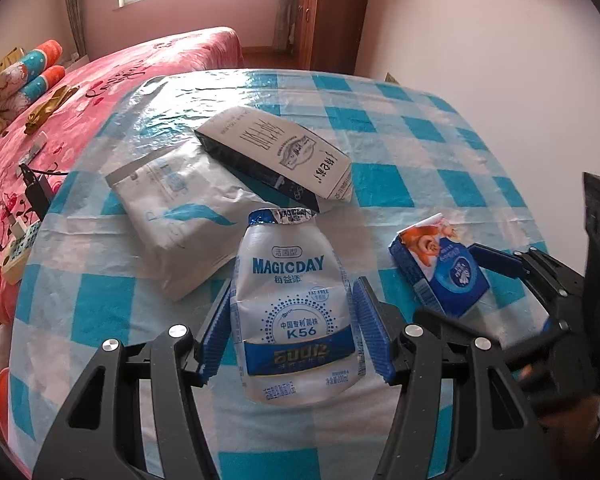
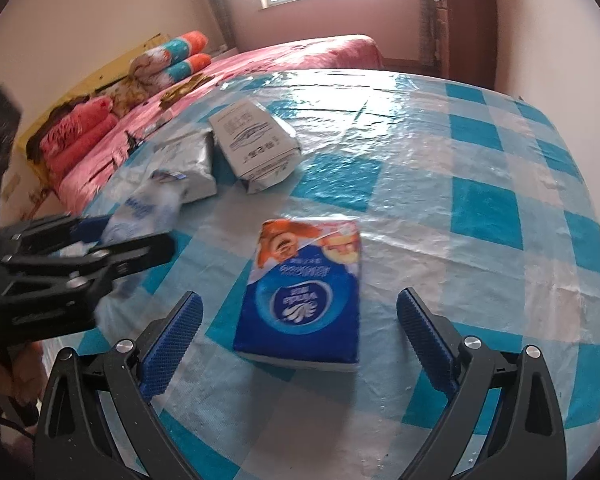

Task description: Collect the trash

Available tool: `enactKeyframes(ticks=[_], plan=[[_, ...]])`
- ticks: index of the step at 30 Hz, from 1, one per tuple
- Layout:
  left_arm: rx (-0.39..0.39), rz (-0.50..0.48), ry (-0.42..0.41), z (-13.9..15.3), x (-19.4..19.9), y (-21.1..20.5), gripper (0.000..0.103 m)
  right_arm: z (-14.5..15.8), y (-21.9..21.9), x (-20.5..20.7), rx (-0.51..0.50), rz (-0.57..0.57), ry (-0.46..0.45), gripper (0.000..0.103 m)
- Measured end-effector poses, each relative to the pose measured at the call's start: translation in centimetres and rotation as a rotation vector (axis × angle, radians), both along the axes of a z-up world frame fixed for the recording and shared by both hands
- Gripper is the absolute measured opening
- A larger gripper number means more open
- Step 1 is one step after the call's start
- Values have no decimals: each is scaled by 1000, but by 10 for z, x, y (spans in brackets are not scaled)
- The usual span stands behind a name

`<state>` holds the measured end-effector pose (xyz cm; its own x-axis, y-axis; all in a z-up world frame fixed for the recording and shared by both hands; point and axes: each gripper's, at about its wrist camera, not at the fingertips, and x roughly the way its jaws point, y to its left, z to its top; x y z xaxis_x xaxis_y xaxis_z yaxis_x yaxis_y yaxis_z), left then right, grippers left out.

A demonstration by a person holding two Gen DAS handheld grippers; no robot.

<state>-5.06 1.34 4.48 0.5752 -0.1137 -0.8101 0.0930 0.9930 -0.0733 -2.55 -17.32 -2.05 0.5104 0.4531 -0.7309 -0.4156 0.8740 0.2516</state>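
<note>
A crushed white and blue MAGICDAY bottle point(image 1: 292, 304) lies on the checked table between the pads of my left gripper point(image 1: 294, 300), which is open around it; the left pad touches it, the right pad stands just apart. The bottle also shows in the right wrist view point(image 2: 148, 208). A blue tissue pack point(image 2: 304, 292) lies between the fingers of my right gripper point(image 2: 300, 312), which is wide open and apart from it. The pack also shows in the left wrist view point(image 1: 440, 268), with the right gripper point(image 1: 500, 268) beside it.
A white and black carton point(image 1: 276, 156) and a white pouch point(image 1: 180, 216) lie further back on the blue and white checked table point(image 1: 420, 148). A pink bed point(image 1: 100, 92) with pillows stands to the left. A wooden cabinet point(image 1: 332, 12) stands by the far wall.
</note>
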Motion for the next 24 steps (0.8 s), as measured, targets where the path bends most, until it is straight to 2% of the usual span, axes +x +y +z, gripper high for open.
enactKeyframes(ticks=[7, 8, 9, 10, 15, 22, 24], plan=[[-32, 16, -11, 4, -18, 21, 60, 3, -2, 4, -13, -58, -12, 95], [-37, 21, -13, 4, -21, 25, 60, 3, -2, 4, -16, -64, -15, 93], [-41, 25, -15, 4, -24, 29, 60, 3, -1, 4, -25, -69, -17, 83], [-45, 31, -17, 4, -27, 33, 60, 3, 0, 5, -38, -73, -16, 78], [-69, 60, -23, 4, -39, 56, 60, 3, 10, 5, -89, -76, -33, 73], [-111, 90, -16, -5, -53, 84, 60, 1, 18, 2, -153, -82, -52, 55], [-122, 100, -18, -6, -56, 92, 60, 1, 18, 2, -169, -96, -57, 55]])
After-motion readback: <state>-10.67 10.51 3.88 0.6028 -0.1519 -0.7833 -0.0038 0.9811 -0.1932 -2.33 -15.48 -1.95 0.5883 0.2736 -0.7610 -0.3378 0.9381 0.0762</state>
